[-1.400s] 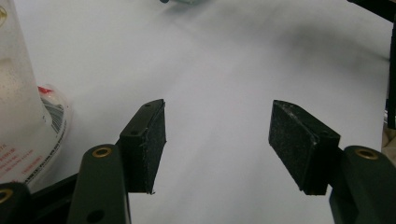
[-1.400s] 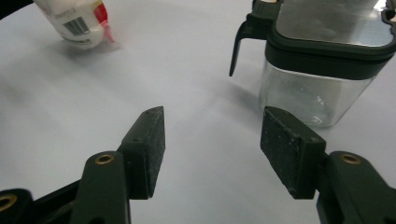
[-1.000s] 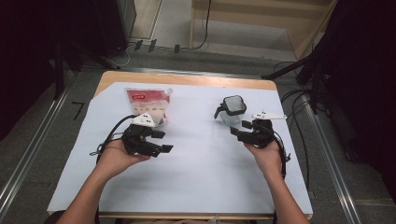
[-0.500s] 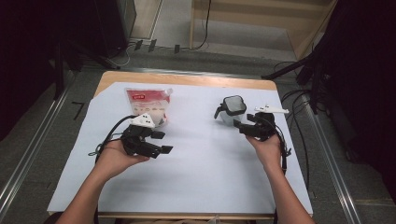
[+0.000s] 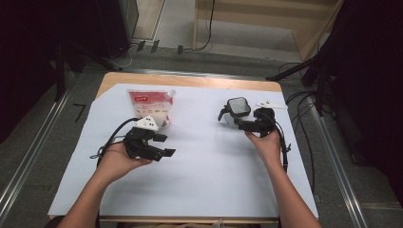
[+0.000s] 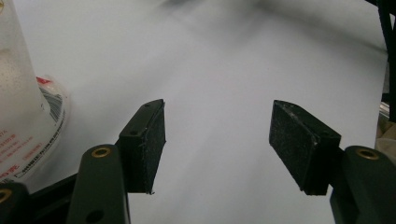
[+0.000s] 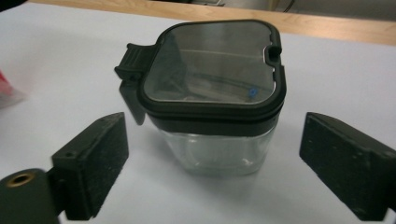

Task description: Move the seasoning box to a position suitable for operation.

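Observation:
A clear jar [image 5: 237,110] with a black latched lid [image 7: 212,65] stands on the right of the white paper-covered table [image 5: 214,180]. My right gripper [image 5: 240,122] is level with it and open. Its jaws have just been opening, and its pads [image 7: 100,161] stand on either side of the jar [image 7: 219,149] with a gap on both sides. A pouch with a red label [image 5: 149,102] lies at the back left. My left gripper [image 5: 165,145] hovers in front of it, open with nothing between its jaws [image 6: 217,140]. The pouch's edge [image 6: 23,116] lies at its left.
The wooden table edge [image 5: 190,80] shows beyond the paper at the back. Cables [image 5: 304,109] trail off the table's right side. Metal rails [image 5: 33,147] run along the floor on both sides. Bare paper lies between the two hands and toward the front.
My right hand has moved forward to the jar, and its jaws have opened wider around it. The left hand has stayed put.

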A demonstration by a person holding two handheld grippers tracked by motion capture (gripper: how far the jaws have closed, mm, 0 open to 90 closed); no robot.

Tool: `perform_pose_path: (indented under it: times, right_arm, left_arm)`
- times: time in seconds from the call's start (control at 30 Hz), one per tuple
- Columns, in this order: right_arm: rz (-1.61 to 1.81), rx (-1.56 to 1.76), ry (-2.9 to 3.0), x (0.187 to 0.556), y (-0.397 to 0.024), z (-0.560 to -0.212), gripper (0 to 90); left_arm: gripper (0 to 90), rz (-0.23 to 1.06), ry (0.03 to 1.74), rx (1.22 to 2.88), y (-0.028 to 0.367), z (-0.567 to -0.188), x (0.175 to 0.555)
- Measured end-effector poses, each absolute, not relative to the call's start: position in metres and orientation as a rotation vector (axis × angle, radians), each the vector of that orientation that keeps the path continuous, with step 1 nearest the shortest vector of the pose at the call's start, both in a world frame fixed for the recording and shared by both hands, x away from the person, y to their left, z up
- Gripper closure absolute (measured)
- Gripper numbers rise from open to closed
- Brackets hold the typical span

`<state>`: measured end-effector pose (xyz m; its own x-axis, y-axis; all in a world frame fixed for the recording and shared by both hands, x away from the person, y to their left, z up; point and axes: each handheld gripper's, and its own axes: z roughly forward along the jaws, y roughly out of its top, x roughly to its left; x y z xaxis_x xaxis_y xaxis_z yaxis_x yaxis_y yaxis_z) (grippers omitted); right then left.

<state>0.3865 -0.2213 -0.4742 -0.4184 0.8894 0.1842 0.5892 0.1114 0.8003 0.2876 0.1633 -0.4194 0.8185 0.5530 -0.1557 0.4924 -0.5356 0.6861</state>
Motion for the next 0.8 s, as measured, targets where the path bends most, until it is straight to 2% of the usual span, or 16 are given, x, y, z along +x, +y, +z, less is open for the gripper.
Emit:
perform_pose_path:
  times: [0.2, 0.33, 0.8]
  right_arm:
    - [1.176, 1.435, 2.043, 0.393, -0.212, -0.479, 2.3]
    - [1.179, 1.434, 2.036, 0.400, -0.207, -0.485, 2.2]
    - [1.184, 1.454, 1.979, 0.418, -0.198, -0.505, 4.1]
  left_arm:
    - [37.3, 0.070, 0.748, 2.212, 0.164, -0.419, 0.288]
    - [37.3, 0.055, 0.751, 2.173, 0.167, -0.416, 0.288]
    - [37.3, 0.065, 0.771, 2.201, 0.169, -0.420, 0.287]
